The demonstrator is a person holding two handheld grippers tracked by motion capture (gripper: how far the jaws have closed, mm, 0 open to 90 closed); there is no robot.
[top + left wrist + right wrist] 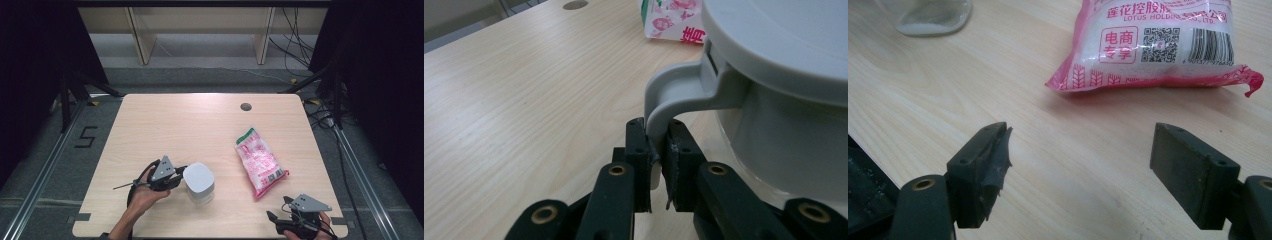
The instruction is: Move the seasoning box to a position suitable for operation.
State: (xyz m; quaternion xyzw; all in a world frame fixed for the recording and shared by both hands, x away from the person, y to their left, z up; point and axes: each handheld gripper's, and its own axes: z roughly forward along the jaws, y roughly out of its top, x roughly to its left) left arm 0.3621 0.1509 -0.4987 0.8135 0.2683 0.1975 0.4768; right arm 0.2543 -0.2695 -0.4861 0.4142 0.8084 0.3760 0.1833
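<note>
High view: a person is standing at the near edge of a pale wooden table, holding a two-jaw gripper in each hand. The left gripper is lying level at the near-left part of the tabletop, its tips meeting the left side of a grey-lidded container that is standing upright just beside it. The right gripper is resting at the near-right corner, apart from a pink-and-white packet lying flat beyond it, right of centre. A round grommet hole is sitting near the far edge.

Left gripper view: the left gripper is clamping the container's grey handle, with both black pads pressing on the lower end of the loop and almost no gap left between them. The container's lid is sitting on top of its translucent body. The packet's corner is showing behind it.

Right gripper view: the right gripper is standing wide open over bare wood, gripping nothing. The packet, printed with a barcode and a square code, is lying just ahead of the jaws, not touching them. The container's base is showing at the upper left.
</note>
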